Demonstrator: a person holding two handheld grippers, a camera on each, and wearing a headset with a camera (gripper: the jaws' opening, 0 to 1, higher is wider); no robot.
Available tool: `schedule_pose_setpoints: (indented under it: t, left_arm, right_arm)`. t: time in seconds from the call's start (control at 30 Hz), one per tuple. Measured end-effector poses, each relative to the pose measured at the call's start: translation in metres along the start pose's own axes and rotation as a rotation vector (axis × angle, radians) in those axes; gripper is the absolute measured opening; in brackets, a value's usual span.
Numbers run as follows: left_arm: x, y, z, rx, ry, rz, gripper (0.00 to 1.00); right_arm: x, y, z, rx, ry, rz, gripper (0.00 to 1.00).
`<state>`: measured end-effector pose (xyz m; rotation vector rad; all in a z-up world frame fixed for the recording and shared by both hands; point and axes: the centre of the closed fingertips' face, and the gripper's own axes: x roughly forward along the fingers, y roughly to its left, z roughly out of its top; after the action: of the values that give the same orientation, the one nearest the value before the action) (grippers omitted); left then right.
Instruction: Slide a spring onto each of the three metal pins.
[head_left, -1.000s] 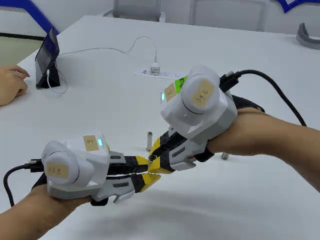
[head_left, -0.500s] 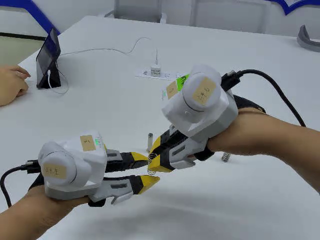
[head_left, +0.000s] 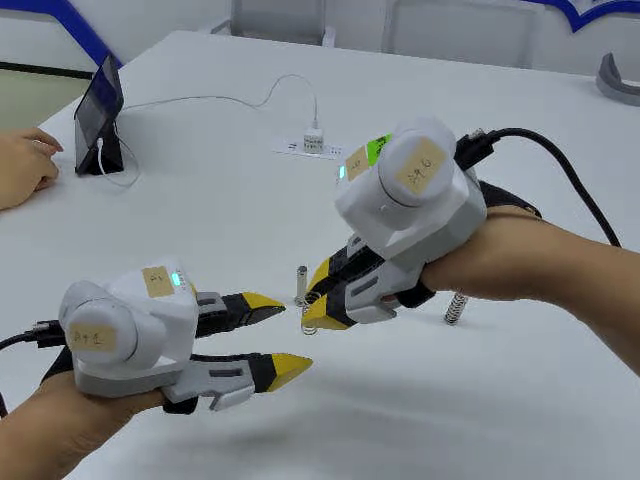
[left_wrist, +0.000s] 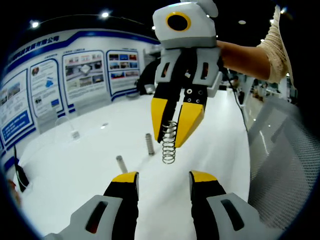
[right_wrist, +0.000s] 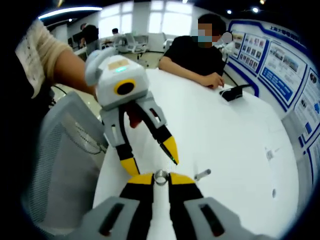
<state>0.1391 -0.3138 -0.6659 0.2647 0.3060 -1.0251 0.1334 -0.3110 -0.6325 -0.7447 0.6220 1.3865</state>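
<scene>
The left hand-held gripper (head_left: 292, 335) has opened and drawn back from the spring (left_wrist: 169, 144).

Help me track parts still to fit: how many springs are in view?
2. One spring hangs clamped in the right gripper; the other spring leans on the table beside that wrist. More may hide behind the grippers.

Vertical spring (left_wrist: 169, 148) beside upright pin (left_wrist: 149, 144)
</scene>
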Motion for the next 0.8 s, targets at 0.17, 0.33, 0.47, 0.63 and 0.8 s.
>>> schedule_pose_setpoints:
  t: [0.17, 0.33, 0.47, 0.63, 0.8]
  left_arm:
    - [-0.002, 0.004, -0.002, -0.011, 0.001, 0.015, 0.45]
    - [-0.003, 0.006, -0.007, -0.032, 0.011, 0.029, 0.51]
    - [-0.004, 0.007, -0.008, -0.036, 0.013, 0.033, 0.52]
    - [-0.004, 0.007, -0.01, -0.038, 0.014, 0.038, 0.54]
    - [-0.004, 0.008, -0.011, -0.039, 0.016, 0.038, 0.55]
  right_arm:
    - [-0.002, -0.005, 0.0, 0.007, -0.004, -0.014, 0.12]
    - [-0.004, -0.012, 0.001, 0.016, -0.009, -0.031, 0.12]
    - [-0.004, -0.018, 0.0, 0.022, -0.007, -0.043, 0.12]
    - [-0.005, -0.029, 0.001, 0.036, -0.009, -0.062, 0.12]
    - [-0.006, -0.042, 0.005, 0.051, -0.023, -0.089, 0.12]
